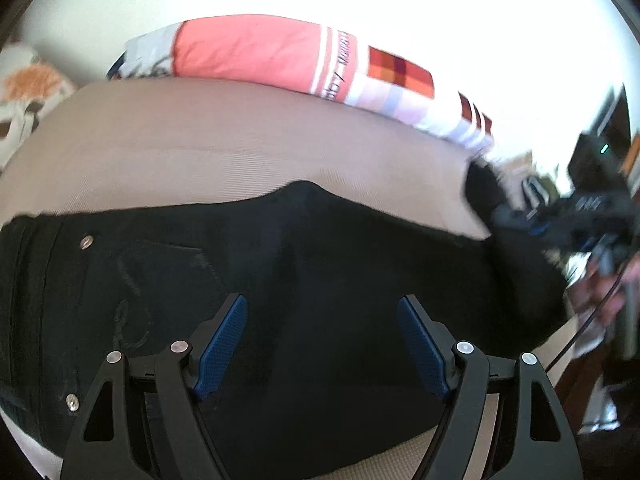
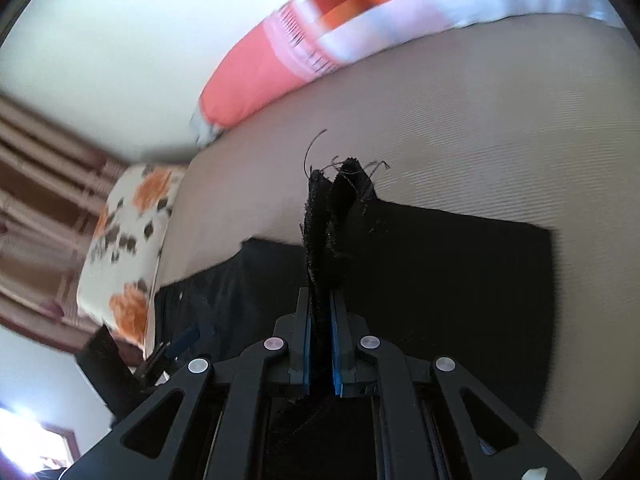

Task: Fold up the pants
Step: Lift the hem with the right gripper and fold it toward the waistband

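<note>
Black pants [image 1: 280,264] lie across a beige bed cover [image 1: 224,144], waistband with metal rivets at the left of the left wrist view. My left gripper [image 1: 322,312] hovers over the seat of the pants, open, with nothing between its blue pads. My right gripper [image 2: 320,300] is shut on the frayed hems of the pants legs [image 2: 336,208], which stick up past its fingertips. The rest of the pants [image 2: 460,280] lies flat below it. In the left wrist view the right gripper [image 1: 516,210] appears blurred at the right, lifting the leg end.
A coral, white and orange checked blanket [image 1: 256,52] lies along the far side of the bed by a white wall. A floral pillow [image 2: 128,236] sits at the bed's end. A person's hand [image 1: 604,288] holds the right gripper's handle.
</note>
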`<control>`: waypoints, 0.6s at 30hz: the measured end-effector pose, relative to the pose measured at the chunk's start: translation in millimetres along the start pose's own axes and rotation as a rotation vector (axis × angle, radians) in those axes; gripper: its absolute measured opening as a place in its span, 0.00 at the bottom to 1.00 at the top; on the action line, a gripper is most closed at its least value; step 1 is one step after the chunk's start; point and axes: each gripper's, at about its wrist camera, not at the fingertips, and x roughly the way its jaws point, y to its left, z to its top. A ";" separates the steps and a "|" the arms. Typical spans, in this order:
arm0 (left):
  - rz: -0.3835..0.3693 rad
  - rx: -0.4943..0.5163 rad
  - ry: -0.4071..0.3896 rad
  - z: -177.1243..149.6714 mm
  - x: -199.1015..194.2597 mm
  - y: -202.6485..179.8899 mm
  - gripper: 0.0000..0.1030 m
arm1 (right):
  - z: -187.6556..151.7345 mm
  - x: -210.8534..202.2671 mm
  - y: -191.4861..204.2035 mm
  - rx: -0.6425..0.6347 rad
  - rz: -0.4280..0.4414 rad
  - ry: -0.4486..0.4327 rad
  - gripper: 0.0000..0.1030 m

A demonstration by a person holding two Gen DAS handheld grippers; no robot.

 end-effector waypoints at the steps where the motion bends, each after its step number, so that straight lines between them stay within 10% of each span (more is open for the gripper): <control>1: -0.006 -0.023 -0.008 0.3 -4.5 6.5 0.76 | -3.1 14.4 8.9 -0.020 0.002 0.019 0.08; 11: -0.043 -0.045 -0.018 -2.1 -18.2 21.8 0.76 | -27.6 109.6 55.9 -0.183 -0.082 0.171 0.14; 18: -0.155 -0.056 0.052 1.6 -6.7 13.8 0.76 | -31.1 64.2 54.7 -0.149 -0.044 0.078 0.31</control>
